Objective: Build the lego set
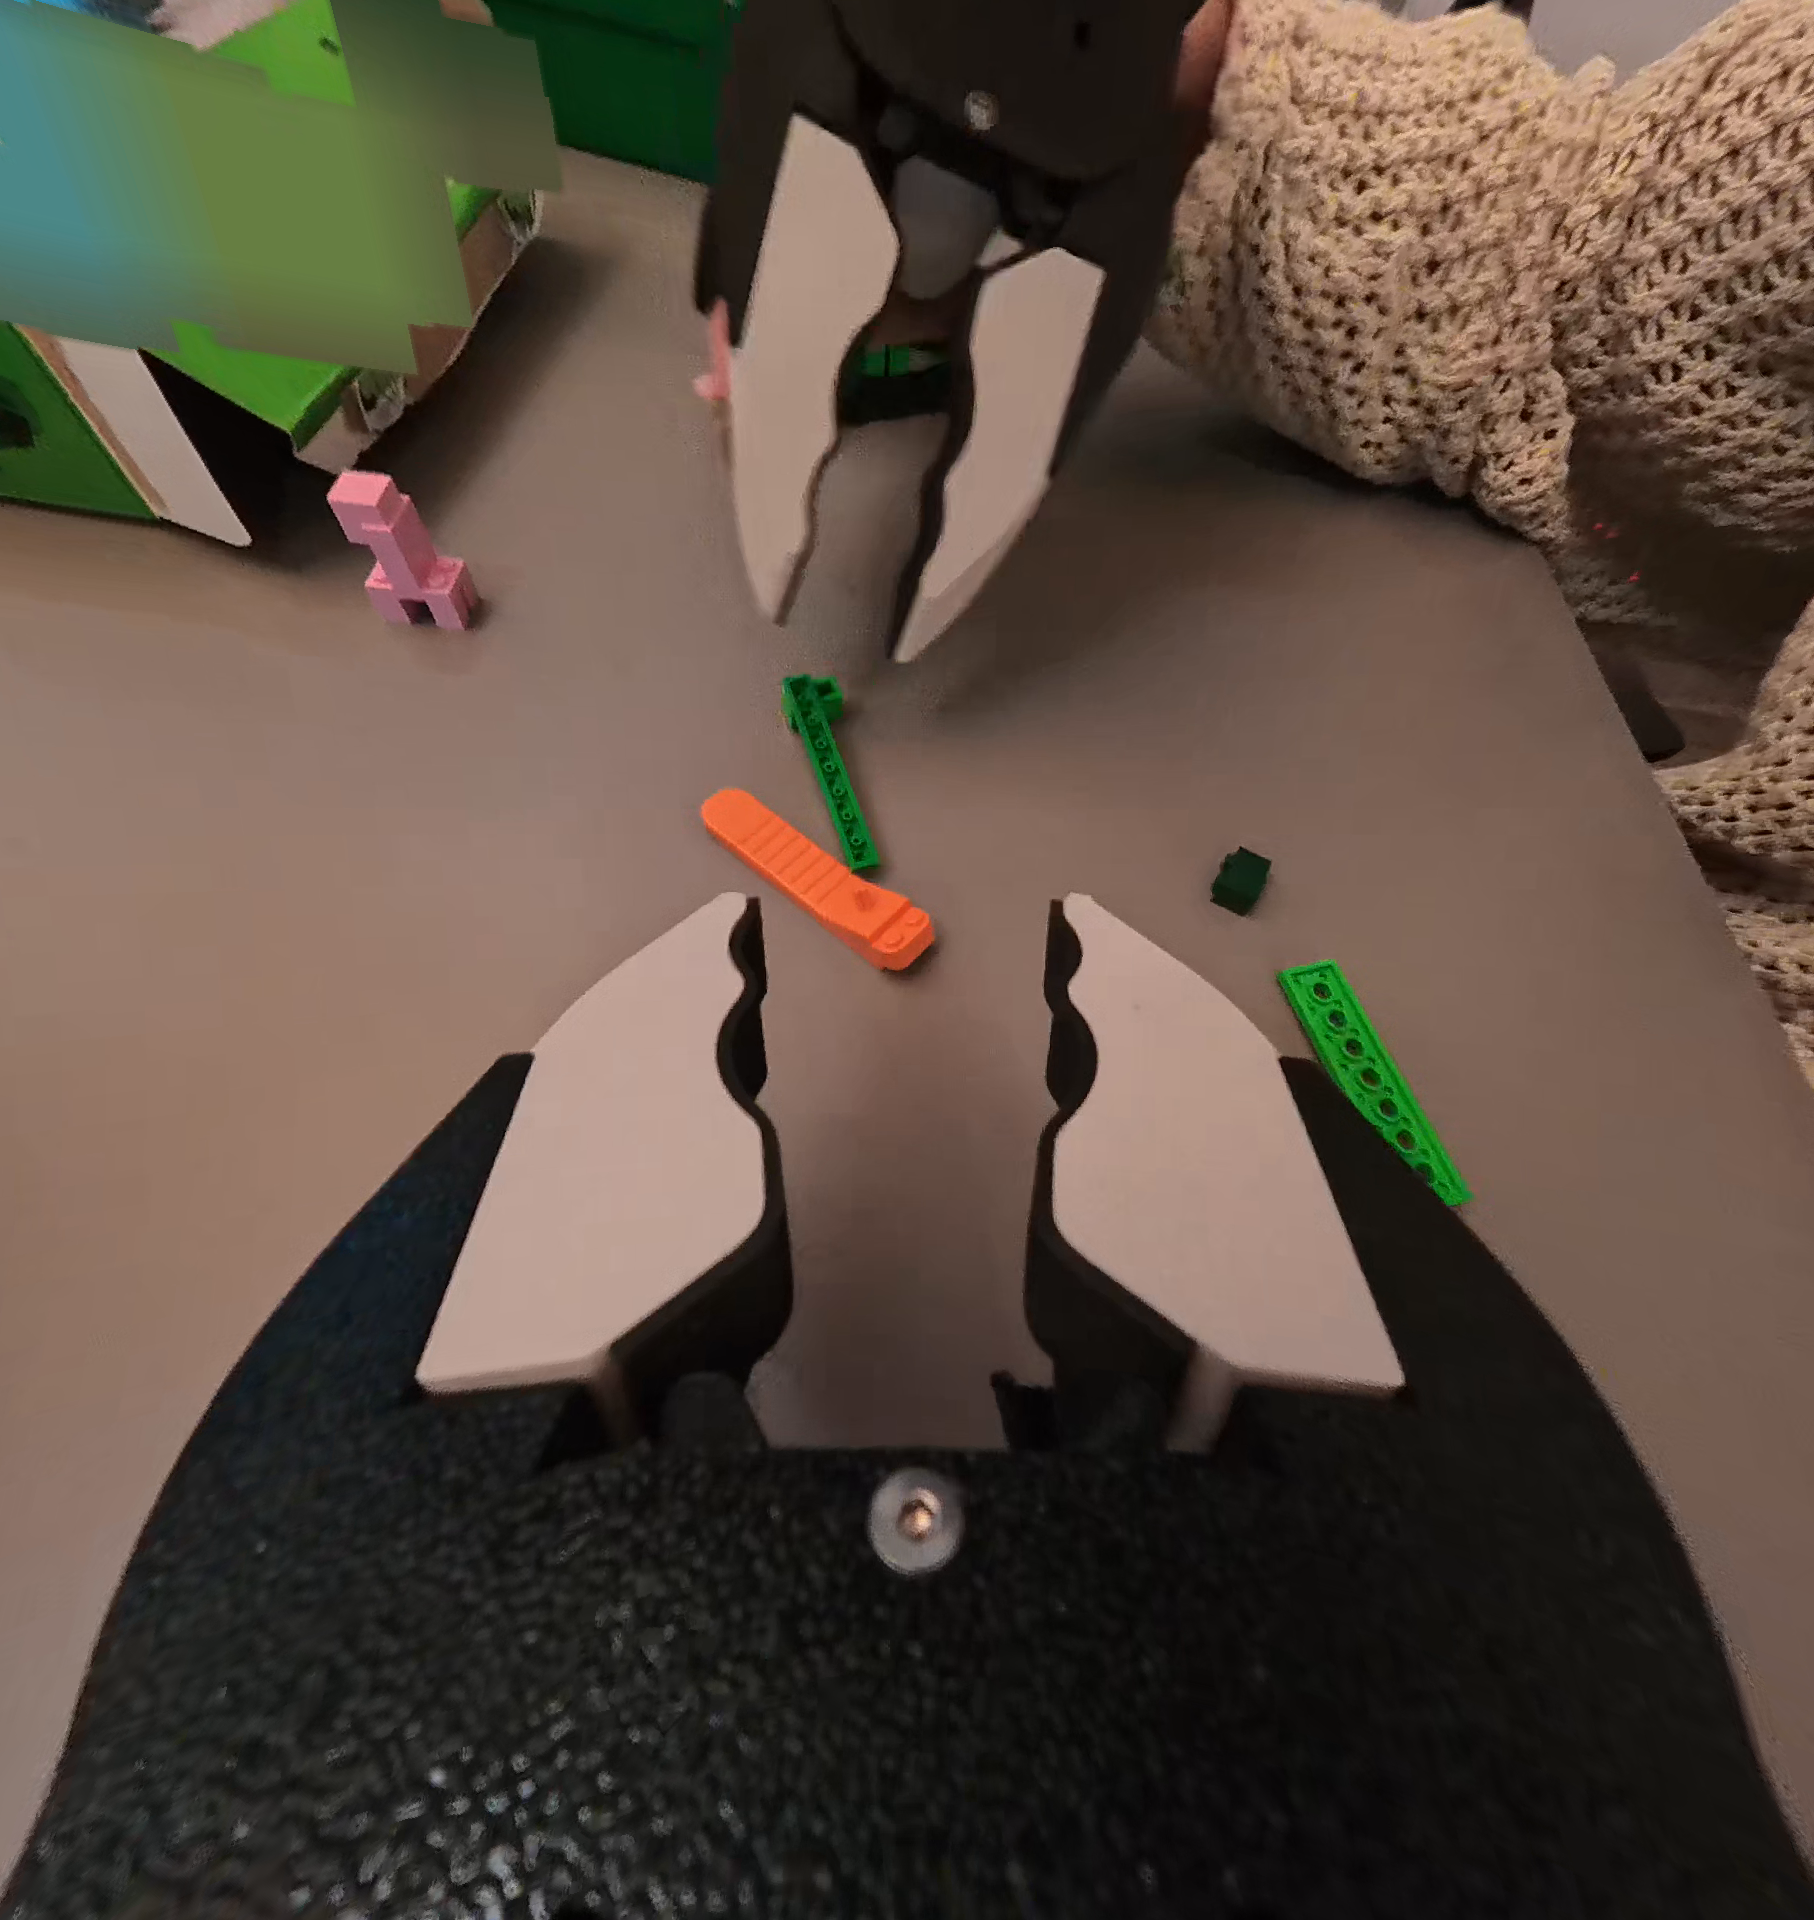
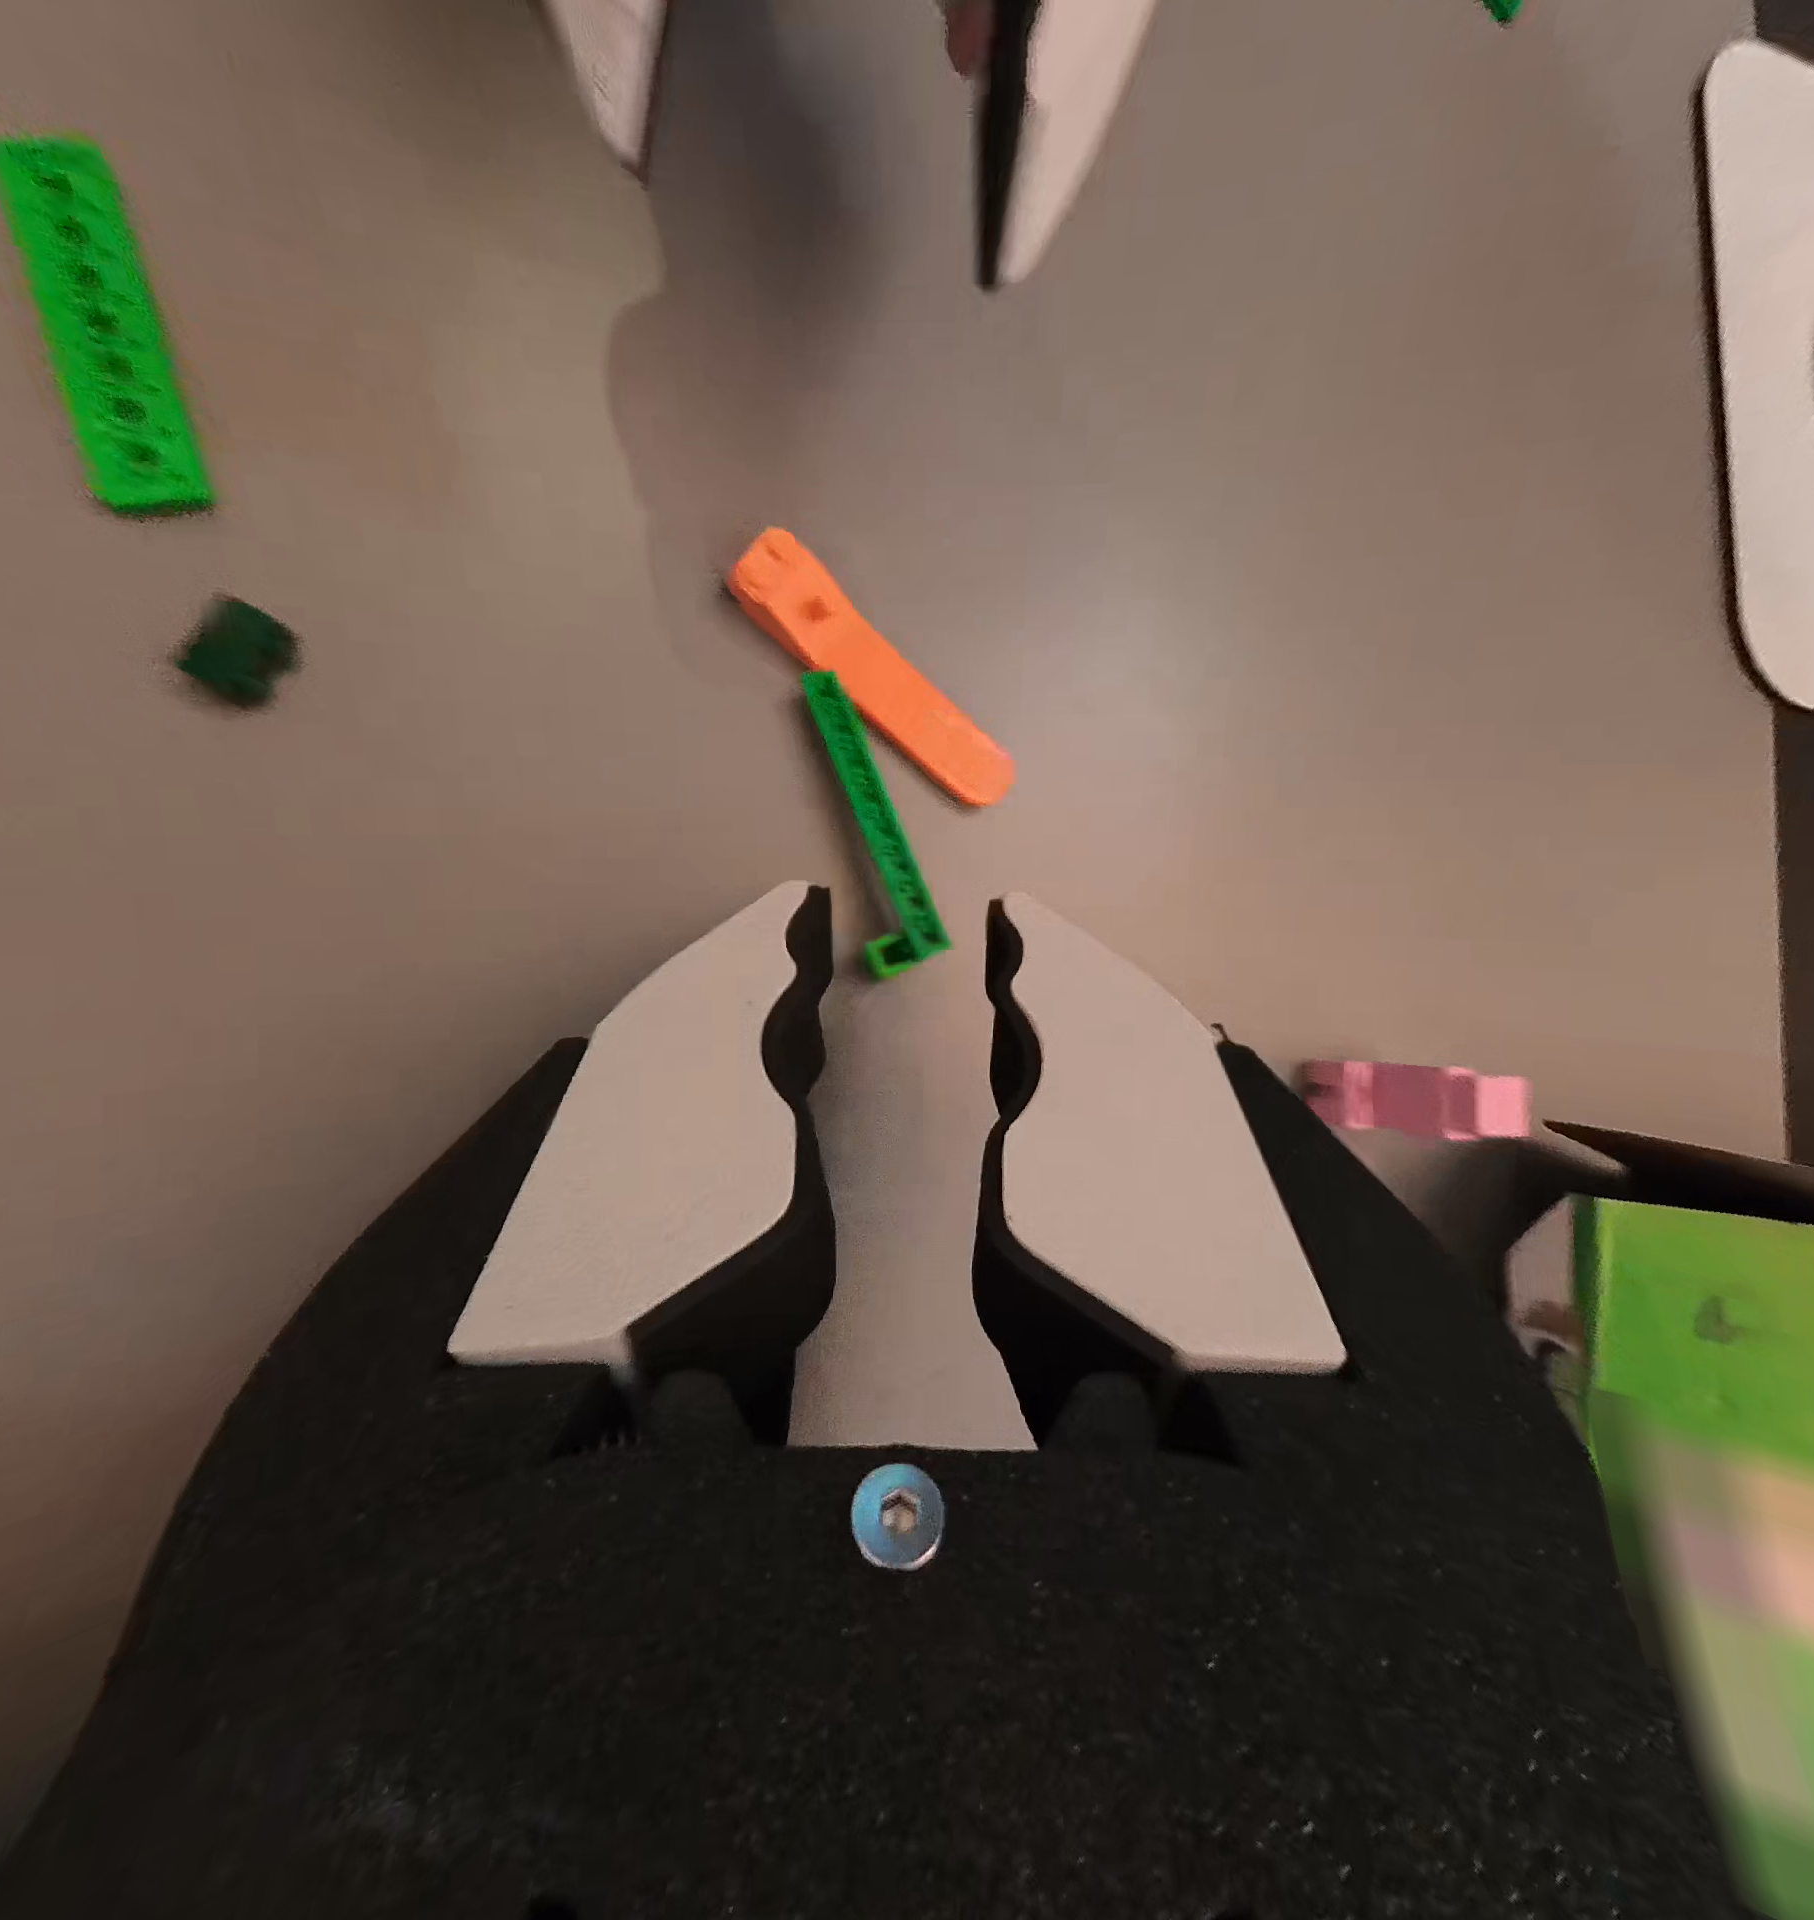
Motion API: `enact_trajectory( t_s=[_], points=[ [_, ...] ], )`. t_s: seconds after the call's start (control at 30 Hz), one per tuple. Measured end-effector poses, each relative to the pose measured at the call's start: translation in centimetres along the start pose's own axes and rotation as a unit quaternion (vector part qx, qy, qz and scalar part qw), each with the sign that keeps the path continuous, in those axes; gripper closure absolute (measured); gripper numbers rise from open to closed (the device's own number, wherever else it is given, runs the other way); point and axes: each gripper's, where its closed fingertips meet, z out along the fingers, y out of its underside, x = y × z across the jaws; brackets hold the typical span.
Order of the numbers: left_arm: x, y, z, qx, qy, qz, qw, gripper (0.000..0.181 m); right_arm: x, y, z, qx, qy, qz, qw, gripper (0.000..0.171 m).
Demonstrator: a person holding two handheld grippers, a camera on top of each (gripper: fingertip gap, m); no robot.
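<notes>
A long thin green plate with a small green piece on one end (image 1: 830, 769) (image 2: 872, 821) lies on the grey table beside an orange brick separator (image 1: 815, 878) (image 2: 867, 665). My right gripper (image 2: 908, 909) is open, its tips on either side of the plate's small end piece without closing on it; in the left wrist view it (image 1: 843, 631) comes in from the far side. My left gripper (image 1: 903, 914) is open and empty, just short of the separator; its tips (image 2: 809, 208) show at the top of the right wrist view.
A wide green plate with holes (image 1: 1370, 1081) (image 2: 98, 322) and a small dark green brick (image 1: 1241, 881) (image 2: 238, 652) lie aside. A pink figure (image 1: 404, 551) (image 2: 1417, 1101) stands near green boxes (image 1: 103, 457). A knitted sleeve (image 1: 1505, 260) and a white object (image 2: 1786, 374) are at the edges. The tips of one gripper are about 10 cm away from the tips of the other. The right tips stand about 6 cm off the orange brick separator (image 2: 867, 665). Look for it in the left wrist view (image 1: 823, 879) too.
</notes>
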Motion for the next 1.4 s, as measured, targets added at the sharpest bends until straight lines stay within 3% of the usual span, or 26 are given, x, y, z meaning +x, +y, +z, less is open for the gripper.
enact_trajectory(
  t_s=[0.1,0.17,0.3,0.5,0.7,0.83,1.0,1.17,1.3,1.4],
  points=[
    [0.5,0.0,0.5,0.021,-0.004,0.023,0.999,0.133,-3.3,-1.5,-0.4,0.027,-0.036,-0.007,0.999,0.145],
    [0.5,0.6,1.0,0.015,-0.009,0.033,0.999,0.135,-3.9,-1.8,0.2,0.025,-0.010,-0.038,0.999,0.146],
    [0.3,2.5,2.2,-0.048,-0.014,0.029,0.998,0.138,-2.0,-1.0,1.6,-0.019,0.028,-0.069,0.997,0.147],
    [0.5,3.8,3.8,-0.096,-0.030,0.013,0.995,0.124,-0.6,-0.2,3.4,-0.034,-0.002,-0.069,0.997,0.148],
    [0.3,4.2,4.2,-0.105,-0.029,0.010,0.994,0.124,-0.4,-0.1,3.7,-0.037,0.007,-0.083,0.996,0.161],
    [-0.7,2.7,3.4,-0.062,-0.061,0.030,0.996,0.127,-0.3,-0.3,3.3,-0.017,-0.001,-0.059,0.998,0.163],
    [-0.2,-0.7,2.3,0.020,-0.127,0.177,0.976,0.132,-2.0,-2.7,1.9,0.081,-0.103,0.033,0.991,0.163],
    [2.0,-1.7,2.9,0.020,-0.179,0.384,0.906,0.151,-4.1,-4.5,0.6,0.135,-0.217,0.103,0.961,0.163],
    [2.5,-1.7,3.4,0.020,-0.191,0.417,0.889,0.171,-4.6,-5.2,0.1,0.156,-0.242,0.111,0.951,0.163],
    [2.1,-1.7,3.3,0.016,-0.200,0.395,0.896,0.177,-3.7,-5.3,0.2,0.164,-0.212,0.116,0.957,0.161]
  ],
)
